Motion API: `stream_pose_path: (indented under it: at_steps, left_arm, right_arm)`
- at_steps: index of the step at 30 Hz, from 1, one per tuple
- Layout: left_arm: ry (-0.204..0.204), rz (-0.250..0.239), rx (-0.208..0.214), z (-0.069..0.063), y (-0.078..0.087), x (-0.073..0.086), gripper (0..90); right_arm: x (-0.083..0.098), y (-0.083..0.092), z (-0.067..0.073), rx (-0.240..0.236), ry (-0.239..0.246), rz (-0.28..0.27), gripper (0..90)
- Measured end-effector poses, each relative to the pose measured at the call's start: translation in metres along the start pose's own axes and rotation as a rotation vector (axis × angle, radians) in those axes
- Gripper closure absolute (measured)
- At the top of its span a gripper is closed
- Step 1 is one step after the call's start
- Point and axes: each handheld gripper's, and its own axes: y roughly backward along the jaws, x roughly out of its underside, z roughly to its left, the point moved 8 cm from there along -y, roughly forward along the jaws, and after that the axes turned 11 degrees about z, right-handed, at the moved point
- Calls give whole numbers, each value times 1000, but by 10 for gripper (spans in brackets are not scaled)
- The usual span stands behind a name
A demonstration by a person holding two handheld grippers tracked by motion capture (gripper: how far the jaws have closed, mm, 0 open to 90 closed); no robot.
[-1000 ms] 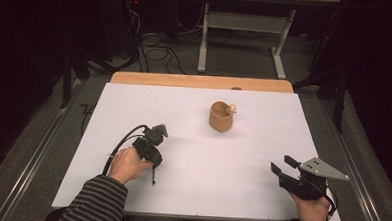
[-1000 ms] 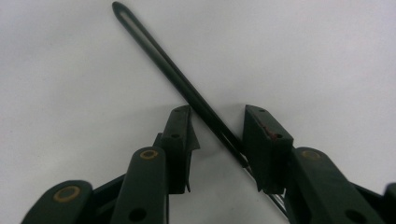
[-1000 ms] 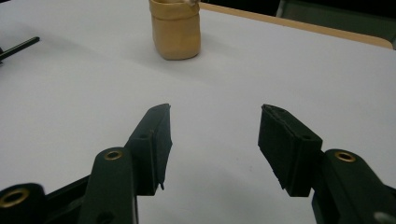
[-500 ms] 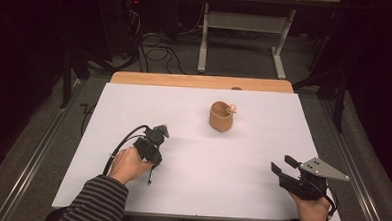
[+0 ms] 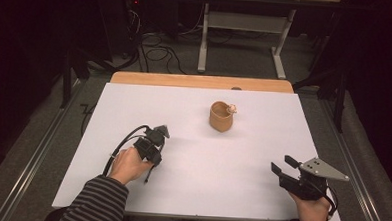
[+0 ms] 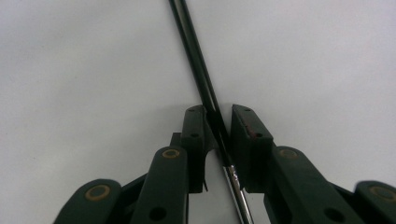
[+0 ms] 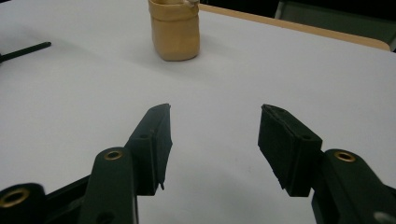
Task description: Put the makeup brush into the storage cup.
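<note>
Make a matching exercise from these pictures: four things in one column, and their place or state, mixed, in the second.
1 left gripper
2 right gripper
3 cup
4 thin rod

A tan, upright on the table
B jaws wide apart, nothing between
C black, lying between two jaws
D jaws narrow around a rod

Pairs: 1-D, 2-B, 3-A, 4-C.
The left gripper's jaws have just been closing, the thin rod between them.

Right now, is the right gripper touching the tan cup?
Apart: the high view shows bare white table between the right gripper and the tan cup.
</note>
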Motion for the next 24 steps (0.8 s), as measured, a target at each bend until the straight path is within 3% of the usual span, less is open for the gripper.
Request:
stream_pose_path:
  at_steps: [24]
  left_arm:
    - [-46,2,-1,-1,0,1,827]
  right_arm:
    - [0,0,0,-2,2,5,456]
